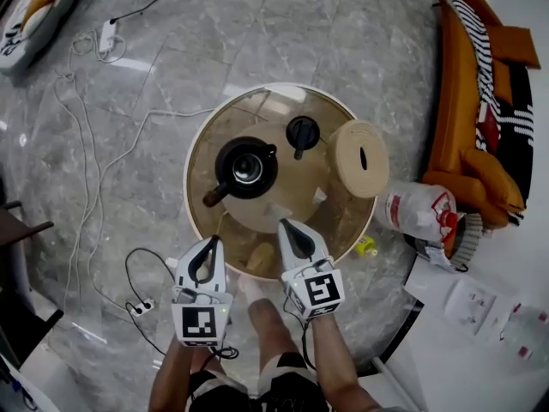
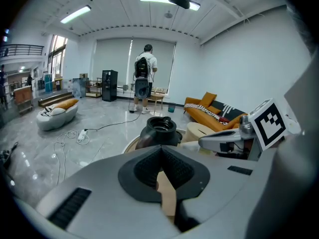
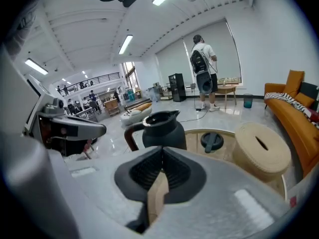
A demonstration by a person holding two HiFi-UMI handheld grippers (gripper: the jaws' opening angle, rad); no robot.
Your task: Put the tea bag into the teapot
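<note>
A black teapot (image 1: 245,169) stands open on the round glass table (image 1: 202,196), its brown handle pointing to the near left. Its black lid (image 1: 302,133) lies apart, just right of it. My left gripper (image 1: 212,240) hovers at the table's near edge with its jaws together and nothing between them. My right gripper (image 1: 282,224) is over the near part of the table, shut and empty, pointing at the teapot (image 3: 162,128). A small pale thing (image 1: 319,197) lies on the glass right of the right gripper's tip; I cannot tell whether it is the tea bag.
A round beige box with a slot (image 1: 362,158) sits at the table's right edge. Cables and a power strip (image 1: 107,34) lie on the floor at the left. An orange sofa (image 1: 463,101) and a plastic bag (image 1: 420,211) are at the right. A person with a backpack (image 2: 144,76) stands far back.
</note>
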